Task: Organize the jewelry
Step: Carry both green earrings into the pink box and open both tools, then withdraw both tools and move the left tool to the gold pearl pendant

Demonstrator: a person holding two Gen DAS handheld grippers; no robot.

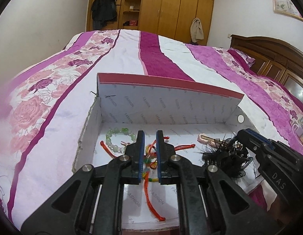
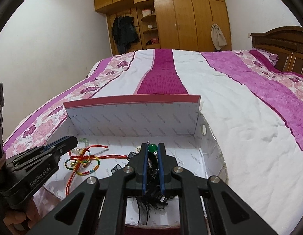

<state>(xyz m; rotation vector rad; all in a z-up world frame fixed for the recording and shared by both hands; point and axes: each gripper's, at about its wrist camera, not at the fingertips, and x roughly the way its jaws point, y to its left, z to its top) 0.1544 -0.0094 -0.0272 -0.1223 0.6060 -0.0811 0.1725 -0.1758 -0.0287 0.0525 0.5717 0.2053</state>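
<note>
My left jaws [image 1: 150, 152] are nearly closed around the red cord bracelet [image 1: 151, 156] on the floor of the open box [image 1: 88, 121], near its middle; my right jaws [image 2: 152, 166] pinch the black feather hairpiece [image 2: 151, 199] toward the box's right wall. I should release each low, keeping them apart so nothing tangles. I count one green bead bracelet [image 1: 118, 140] in the far-left corner and one pink clip [image 1: 205, 139].
</note>
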